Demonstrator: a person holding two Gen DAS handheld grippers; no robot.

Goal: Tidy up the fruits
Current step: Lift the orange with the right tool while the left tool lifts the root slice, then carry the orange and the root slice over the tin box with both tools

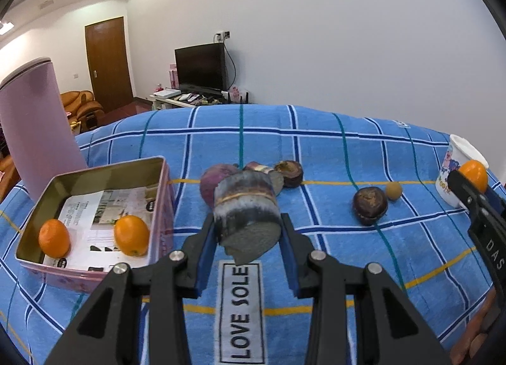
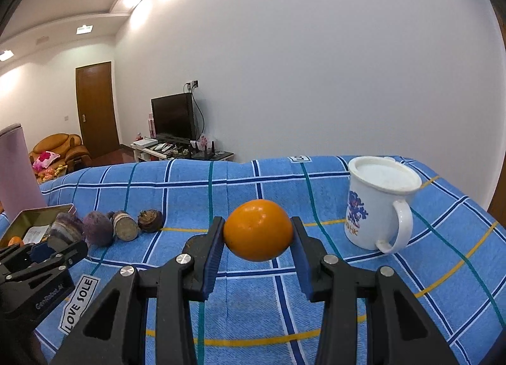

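Both tongs loaded above the blue checked tabletop cloth (image 1: 316,150).
Left tongs (image 1: 249,238) clamped a grey-purple cut root chunk (image 1: 246,207); right tongs (image 2: 257,248) clamped a round orange fruit (image 2: 257,229), likely bound for the pink tin box (image 1: 164,181) holding two oranges (image 1: 131,235) near the left edge.

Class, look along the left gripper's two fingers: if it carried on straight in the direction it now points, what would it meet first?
The left gripper, shut on a purple cut root piece, points at the purple tuber just beyond, lying on the blue plaid cloth. Probably the tuber comes first, though depth is unclear.
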